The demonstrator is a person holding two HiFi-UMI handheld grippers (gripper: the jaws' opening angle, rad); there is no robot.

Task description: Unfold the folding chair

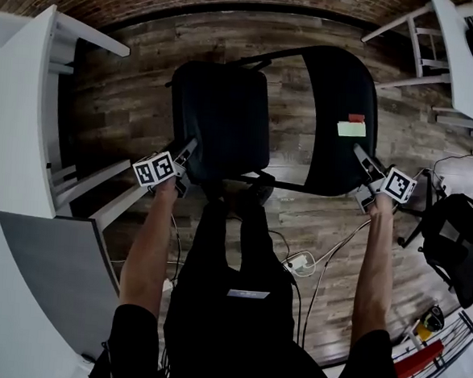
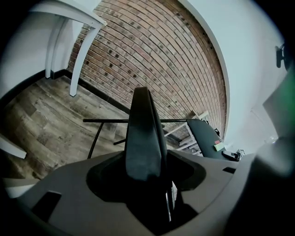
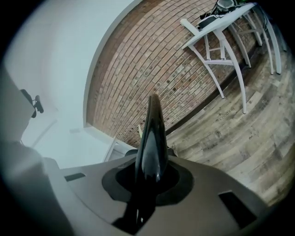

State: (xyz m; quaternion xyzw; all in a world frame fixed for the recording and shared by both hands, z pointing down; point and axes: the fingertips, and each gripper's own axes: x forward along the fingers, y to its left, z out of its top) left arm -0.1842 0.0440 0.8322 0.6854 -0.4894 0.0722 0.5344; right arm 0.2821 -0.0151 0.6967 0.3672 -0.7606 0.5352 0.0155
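A: Where did the folding chair (image 1: 250, 104) stand at that moment?
B: On the wooden floor (image 1: 129, 104) right in front of the person, side-on to them, with its two black panels spread well apart. Starting at the left, the left gripper (image 1: 189, 152) sat at the near corner of the seat (image 1: 220, 134).
A: Clamped on it?
B: I'd say not. In the left gripper view the seat's edge stood upright between the jaws. A thin sliver of light showed along one side of it, so the fingers looked slackened around the edge rather than pinching it.
A: And further right?
B: The backrest (image 1: 340, 86), with a green note (image 1: 351, 129) and a small red tab (image 1: 355, 118) stuck on it. The right gripper (image 1: 367, 165) was at its near lower corner, and in the right gripper view the jaws were closed tight on that thin glossy edge.
A: So which step was that?
B: My reading was the tail end of the opening itself, with seat and back pulled away from each other. Whether the frame had locked fully open I couldn't tell.
A: What did the next move call for?
B: Probably a firm push down on the seat to settle it flat, with the right hand steadying the back, then letting go once all the legs sat on the floor
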